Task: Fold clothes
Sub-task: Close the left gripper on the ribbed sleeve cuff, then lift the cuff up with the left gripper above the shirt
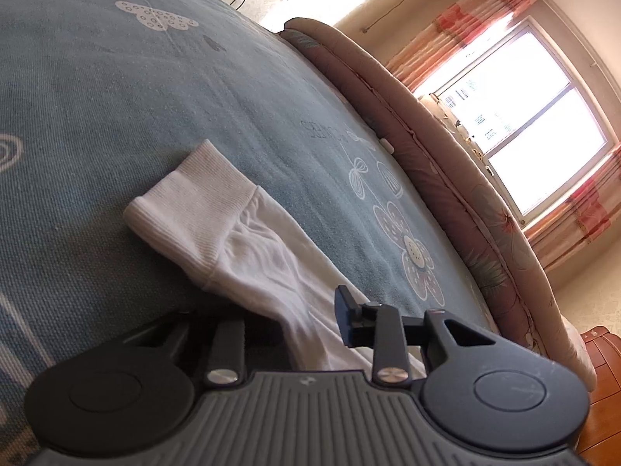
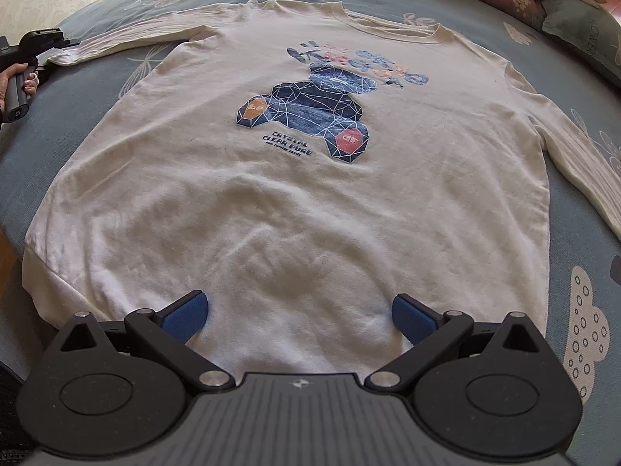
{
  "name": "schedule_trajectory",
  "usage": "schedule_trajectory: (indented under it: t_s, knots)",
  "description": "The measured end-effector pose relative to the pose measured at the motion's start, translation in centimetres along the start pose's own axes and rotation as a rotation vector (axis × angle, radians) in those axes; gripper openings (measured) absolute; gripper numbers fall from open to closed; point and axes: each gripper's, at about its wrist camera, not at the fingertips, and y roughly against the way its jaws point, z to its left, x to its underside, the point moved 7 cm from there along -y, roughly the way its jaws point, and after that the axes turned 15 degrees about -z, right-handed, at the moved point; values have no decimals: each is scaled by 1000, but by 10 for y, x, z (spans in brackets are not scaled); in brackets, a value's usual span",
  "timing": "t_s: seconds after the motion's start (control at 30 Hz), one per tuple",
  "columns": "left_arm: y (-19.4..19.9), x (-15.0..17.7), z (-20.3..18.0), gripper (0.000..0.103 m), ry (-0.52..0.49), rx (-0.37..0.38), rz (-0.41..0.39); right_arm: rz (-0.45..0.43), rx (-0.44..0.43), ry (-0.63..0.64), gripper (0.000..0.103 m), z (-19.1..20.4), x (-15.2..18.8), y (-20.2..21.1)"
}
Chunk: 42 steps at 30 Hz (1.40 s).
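Left wrist view: the left gripper (image 1: 306,326) is clamped on the white sleeve (image 1: 248,248), whose ribbed cuff (image 1: 194,202) lies on the blue-green bedspread (image 1: 116,97). Right wrist view: the right gripper (image 2: 300,316), jaws wide apart, hovers above the hem of the long-sleeved shirt (image 2: 295,194), spread flat, bear print (image 2: 310,112) up.

Ahead of the tongs spreads a blue flower-print bedspread (image 1: 116,116); beyond it a rolled floral quilt (image 1: 446,163), a bright window (image 1: 524,124), striped curtains (image 1: 477,27).
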Motion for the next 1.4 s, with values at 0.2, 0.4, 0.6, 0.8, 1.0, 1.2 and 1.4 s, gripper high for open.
schedule_trajectory:
  t_s: [0.2,0.4,0.6,0.8,1.0,1.2,1.4]
  knots:
    - [-1,-1,11,9,29,-23,23,3,2,0,103,0,1,1]
    - [-5,-6,2,8,-5,-82,68,5,6,9,103,1,1,1]
    - [-7,-11,-27,6,-198,-171,127,-9,-9,2,103,0,-1,8]
    - [-1,-20,-72,6,-250,-104,111,-41,-11,-10,103,-5,-2,19]
    - [11,-17,-129,6,-262,-2,124,-73,-17,-31,103,-13,0,28]
    - [25,3,-188,6,-275,110,163,-107,-16,-53,103,-22,2,39]
    - [37,30,-242,6,-344,180,200,-135,-30,-65,103,-28,1,46]
